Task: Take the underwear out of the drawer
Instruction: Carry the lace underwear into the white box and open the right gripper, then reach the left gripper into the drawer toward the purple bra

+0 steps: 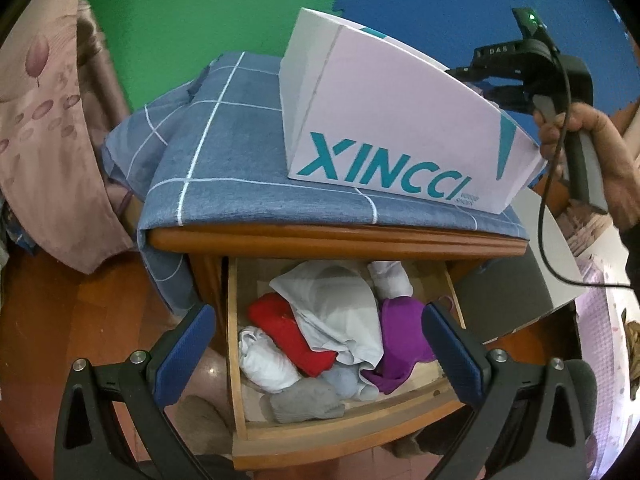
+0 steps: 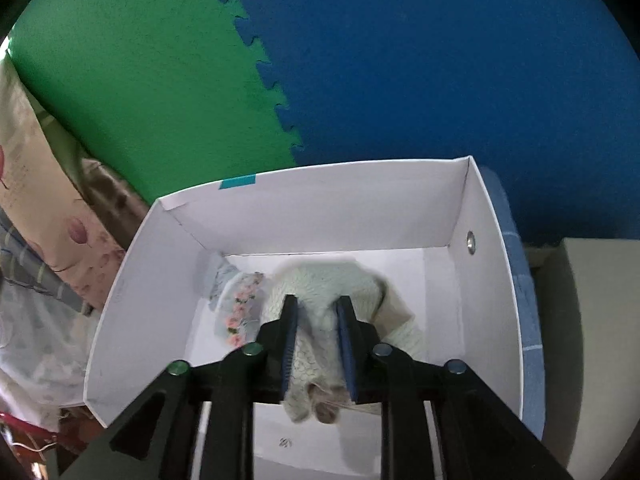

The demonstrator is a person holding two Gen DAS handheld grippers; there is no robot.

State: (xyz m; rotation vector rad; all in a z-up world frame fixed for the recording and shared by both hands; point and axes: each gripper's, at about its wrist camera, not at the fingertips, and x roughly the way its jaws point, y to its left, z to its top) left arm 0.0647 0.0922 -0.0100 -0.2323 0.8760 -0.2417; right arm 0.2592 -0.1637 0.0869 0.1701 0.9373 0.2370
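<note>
The right gripper (image 2: 317, 332) is clamped on a pale, lace-textured piece of underwear (image 2: 320, 292) and holds it inside an open white box (image 2: 486, 280), just above the box floor, with the garment's loose end hanging back toward the gripper's body. Just to the gripper's left in the box lies another piece with a pink floral trim (image 2: 240, 308). This looks like the drop-off step: one item has reached the box and only needs letting go. The left gripper (image 1: 320, 344) hangs with its blue fingers spread wide and nothing between them, above the pulled-out wooden drawer (image 1: 340, 436). Directly ahead of and below it lie the remaining clothes: a white-grey garment (image 1: 332, 308) on top in the middle, a red piece (image 1: 288, 336) toward its left finger, a purple piece (image 1: 400, 336) close by its right finger, and a white roll (image 1: 266, 360) and a grey roll (image 1: 306, 400) nearest the drawer front. Beyond the drawer, on the blue checked cloth (image 1: 240, 152) over the cabinet top, stands the same box. The next move probably calls for the right jaws to part, and for the left gripper to lower onto one piece and close.
</note>
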